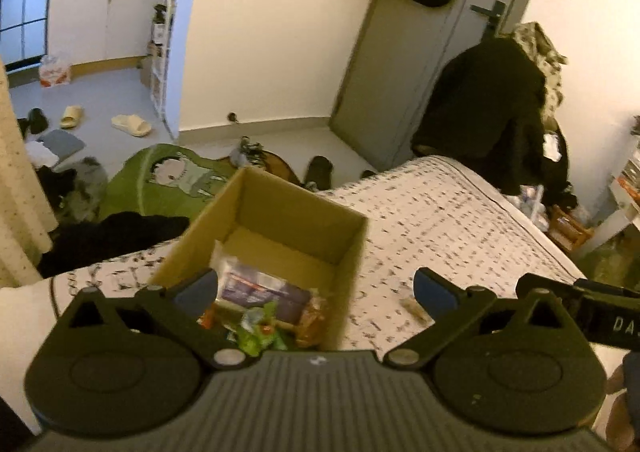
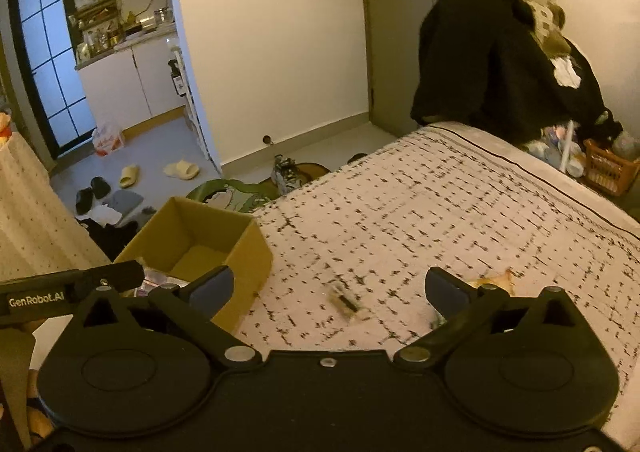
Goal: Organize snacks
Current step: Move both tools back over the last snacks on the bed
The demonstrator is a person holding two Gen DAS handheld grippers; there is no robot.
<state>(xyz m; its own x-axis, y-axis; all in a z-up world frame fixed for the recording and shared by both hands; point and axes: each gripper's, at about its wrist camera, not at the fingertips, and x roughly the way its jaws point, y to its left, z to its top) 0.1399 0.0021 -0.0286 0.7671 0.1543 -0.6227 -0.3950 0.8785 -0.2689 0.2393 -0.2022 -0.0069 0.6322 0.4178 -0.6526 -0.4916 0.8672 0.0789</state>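
An open cardboard box (image 1: 280, 212) (image 2: 192, 228) stands on the patterned bedspread (image 1: 440, 212) (image 2: 440, 204). Several snack packets (image 1: 264, 304) lie in its near end: a purple-and-white pack, a green wrapper, an orange one. My left gripper (image 1: 316, 292) hangs open above the box's near right corner, nothing between its fingers. My right gripper (image 2: 330, 290) stands open over the bedspread to the right of the box. A small wrapped snack (image 2: 344, 300) (image 1: 416, 310) lies on the cover between its fingers, below them. An orange-yellow wrapper (image 2: 496, 280) peeks out behind the right finger.
The bed's far edge drops to a floor with slippers (image 2: 180, 170), shoes, a green cartoon mat (image 1: 168, 180) and dark clothes. A chair piled with dark coats (image 1: 492, 120) stands past the bed's far corner, by a door. An orange basket (image 2: 608, 168) sits at the right.
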